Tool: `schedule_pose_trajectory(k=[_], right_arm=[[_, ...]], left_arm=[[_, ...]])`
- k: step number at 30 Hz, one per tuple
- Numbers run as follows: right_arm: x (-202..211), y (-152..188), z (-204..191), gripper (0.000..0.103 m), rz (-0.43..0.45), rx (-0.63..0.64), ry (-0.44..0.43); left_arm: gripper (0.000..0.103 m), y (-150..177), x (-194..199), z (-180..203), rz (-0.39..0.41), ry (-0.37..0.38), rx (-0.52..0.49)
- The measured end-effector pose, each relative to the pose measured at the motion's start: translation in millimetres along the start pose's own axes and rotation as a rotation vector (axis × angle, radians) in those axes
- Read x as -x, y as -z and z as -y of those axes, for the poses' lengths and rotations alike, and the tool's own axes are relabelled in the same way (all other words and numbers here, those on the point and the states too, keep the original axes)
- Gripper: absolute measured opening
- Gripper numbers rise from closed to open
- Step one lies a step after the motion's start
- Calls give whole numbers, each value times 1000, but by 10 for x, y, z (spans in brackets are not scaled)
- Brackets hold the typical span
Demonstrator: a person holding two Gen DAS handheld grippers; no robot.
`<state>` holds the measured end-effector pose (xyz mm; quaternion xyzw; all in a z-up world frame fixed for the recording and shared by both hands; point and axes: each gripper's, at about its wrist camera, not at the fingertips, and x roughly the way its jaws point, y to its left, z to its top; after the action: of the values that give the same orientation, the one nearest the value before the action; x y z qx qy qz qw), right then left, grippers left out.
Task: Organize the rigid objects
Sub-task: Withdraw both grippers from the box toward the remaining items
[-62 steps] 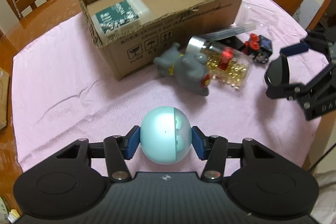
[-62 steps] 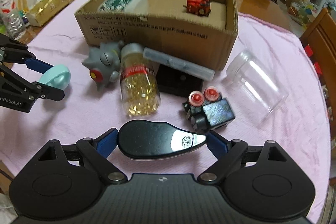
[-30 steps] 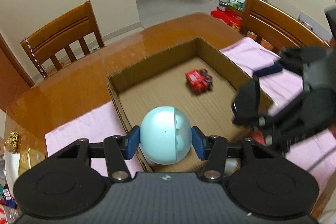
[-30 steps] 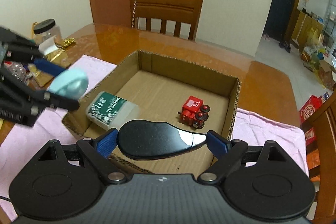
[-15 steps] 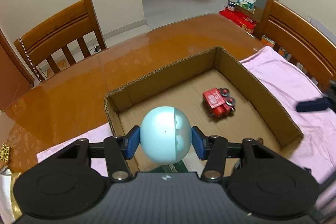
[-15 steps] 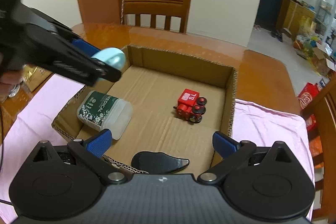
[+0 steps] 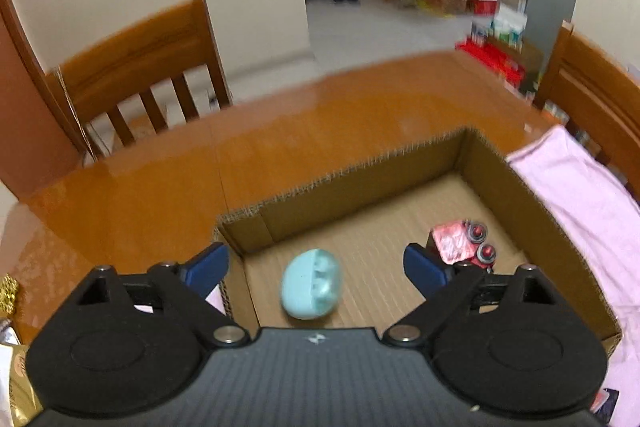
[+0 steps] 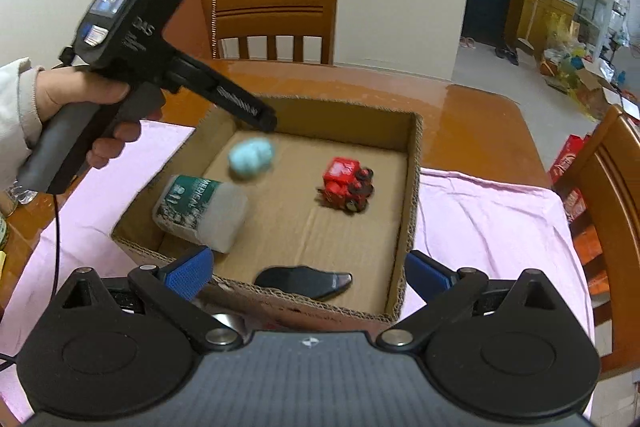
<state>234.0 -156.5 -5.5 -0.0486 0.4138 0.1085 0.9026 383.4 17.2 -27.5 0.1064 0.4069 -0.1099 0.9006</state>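
Where lettering can be read, the white container (image 8: 200, 213) with a green label says "MEDICAL", and the left gripper's (image 7: 316, 267) handle shows "DAS". Its jaws have just been opening and stand apart, with the pale blue egg-shaped toy (image 7: 311, 289) loose between and below them inside the cardboard box (image 8: 412, 187). Ahead of the right gripper (image 8: 308, 273), jaws wide apart and empty, lie a black case (image 8: 302, 282) and a red toy train (image 8: 347, 184). Pink cloth (image 8: 488, 211) covers the glossy wooden table (image 7: 200, 171); wooden chairs (image 8: 276, 23) surround it.

Legible markings, right wrist view.
"MEDICAL" on the green-labelled white container (image 8: 200, 213) beyond the left blue pad; "DAS" on the handheld left gripper (image 8: 264, 121).
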Motion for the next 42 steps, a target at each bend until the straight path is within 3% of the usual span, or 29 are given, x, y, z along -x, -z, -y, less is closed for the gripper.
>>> schedule_pose_trajectory(k=[10, 15, 22, 31, 37, 42], right_arm=[[179, 395, -58, 103, -8, -48, 37], [298, 712, -153, 103, -12, -77, 63], [434, 1177, -213, 103, -50, -162, 118], [448, 1467, 26, 103, -99, -208, 148], [302, 1503, 418, 103, -123, -199, 103], [248, 1412, 732, 103, -105, -159, 49]], left_arm=[[98, 346, 572, 104, 47, -2, -6], [101, 707, 936, 190, 65, -2, -6], [102, 1295, 1268, 322, 68, -13, 76], [102, 1789, 1211, 638, 11, -30, 133], [102, 1945, 1096, 888, -32, -92, 200], [102, 1934, 960, 1032, -64, -187, 225]])
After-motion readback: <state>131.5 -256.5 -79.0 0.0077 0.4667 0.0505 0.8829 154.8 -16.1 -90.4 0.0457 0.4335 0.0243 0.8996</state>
